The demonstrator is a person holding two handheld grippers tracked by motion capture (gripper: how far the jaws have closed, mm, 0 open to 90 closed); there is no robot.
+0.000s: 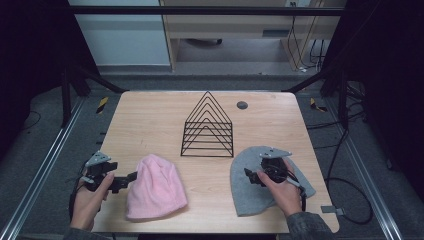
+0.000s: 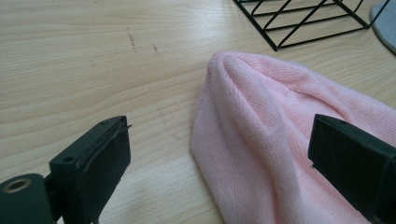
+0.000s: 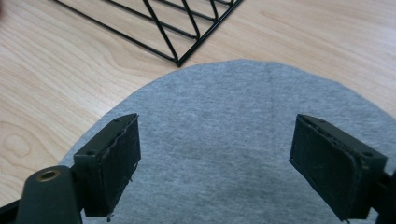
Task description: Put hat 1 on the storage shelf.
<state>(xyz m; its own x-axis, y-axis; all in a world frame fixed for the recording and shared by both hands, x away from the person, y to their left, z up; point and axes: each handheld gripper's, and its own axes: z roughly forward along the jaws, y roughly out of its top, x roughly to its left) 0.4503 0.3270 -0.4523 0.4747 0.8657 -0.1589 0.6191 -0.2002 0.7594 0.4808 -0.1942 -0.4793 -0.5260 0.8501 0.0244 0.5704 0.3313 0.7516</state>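
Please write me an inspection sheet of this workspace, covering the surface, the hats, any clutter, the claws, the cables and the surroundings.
Surface: light wooden table, with a few faint scuffs in the left gripper view.
Job's things: pink knit hat lies flat at front left; grey hat lies flat at front right.
Clutter: black wire rack stands mid-table; small dark round disc behind it.
Claws: left claw open, beside the pink knit hat's edge; right claw open, above the grey hat, jaws wide apart.
Cables: black cables trail over the floor at right.
Surroundings: grey floor, metal rails along both table sides, furniture at the back.
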